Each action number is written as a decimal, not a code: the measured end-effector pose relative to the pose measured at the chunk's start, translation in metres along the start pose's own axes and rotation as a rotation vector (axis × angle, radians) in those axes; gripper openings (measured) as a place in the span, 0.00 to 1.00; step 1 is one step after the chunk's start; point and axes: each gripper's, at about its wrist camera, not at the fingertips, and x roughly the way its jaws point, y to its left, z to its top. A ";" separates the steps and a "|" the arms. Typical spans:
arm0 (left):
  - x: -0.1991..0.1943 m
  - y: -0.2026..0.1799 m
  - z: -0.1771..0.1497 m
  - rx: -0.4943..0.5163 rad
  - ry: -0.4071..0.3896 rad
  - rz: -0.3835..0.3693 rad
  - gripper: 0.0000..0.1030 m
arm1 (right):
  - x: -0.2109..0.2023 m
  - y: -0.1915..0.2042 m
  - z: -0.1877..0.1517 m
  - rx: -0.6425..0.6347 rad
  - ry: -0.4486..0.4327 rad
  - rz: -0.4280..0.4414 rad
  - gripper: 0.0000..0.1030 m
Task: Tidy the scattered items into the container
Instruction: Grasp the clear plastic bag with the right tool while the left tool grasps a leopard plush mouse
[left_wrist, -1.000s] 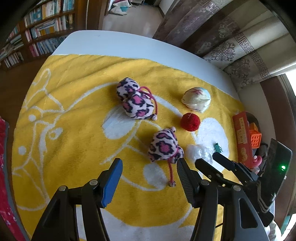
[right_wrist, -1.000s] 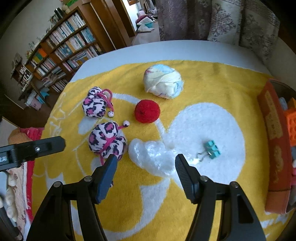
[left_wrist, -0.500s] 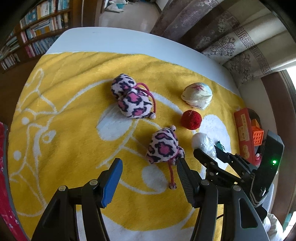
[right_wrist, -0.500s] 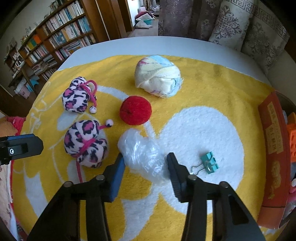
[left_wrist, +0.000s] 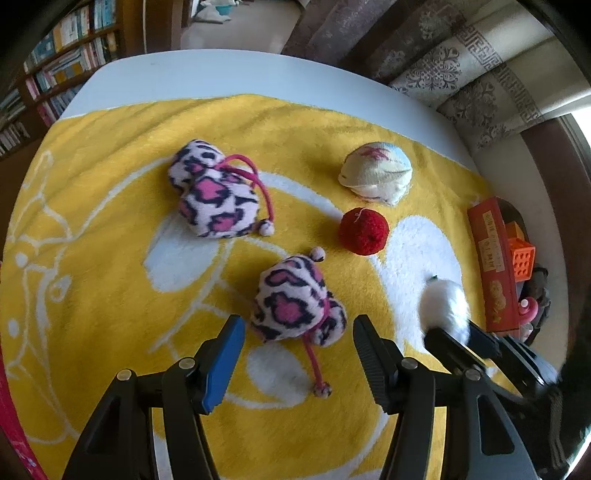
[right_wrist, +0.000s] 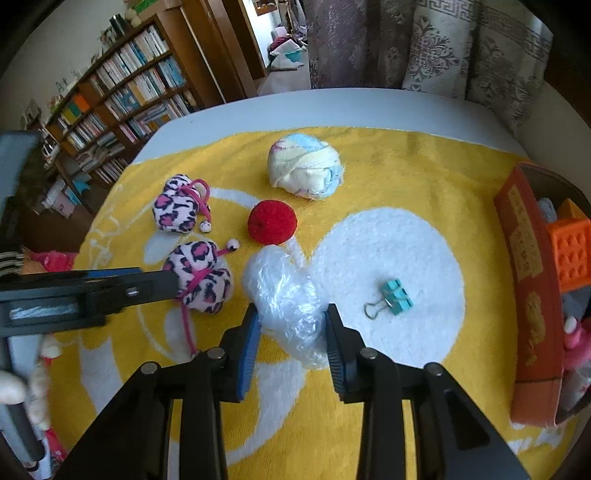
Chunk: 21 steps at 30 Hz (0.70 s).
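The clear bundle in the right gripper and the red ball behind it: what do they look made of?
The clear bundle looks like thin plastic film, glossy: crinkled, translucent, with white glints. The right gripper is closing on it, pads against its sides. The red ball looks like yarn or felted wool, matte: fuzzy surface, with a loose strand on top in the left wrist view.

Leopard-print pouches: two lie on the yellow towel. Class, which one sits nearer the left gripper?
The pouch just ahead of the open left gripper, its cord trailing between the fingers. The other pouch lies farther off.
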 end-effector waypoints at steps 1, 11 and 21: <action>0.003 -0.002 0.001 0.001 0.002 0.005 0.61 | 0.000 0.002 -0.002 0.003 -0.003 0.000 0.36; 0.027 -0.008 0.003 -0.007 0.002 0.078 0.60 | -0.028 -0.020 -0.011 0.054 -0.035 0.000 0.36; 0.022 -0.020 -0.006 -0.026 -0.051 0.135 0.51 | -0.062 -0.044 -0.019 0.075 -0.079 0.005 0.36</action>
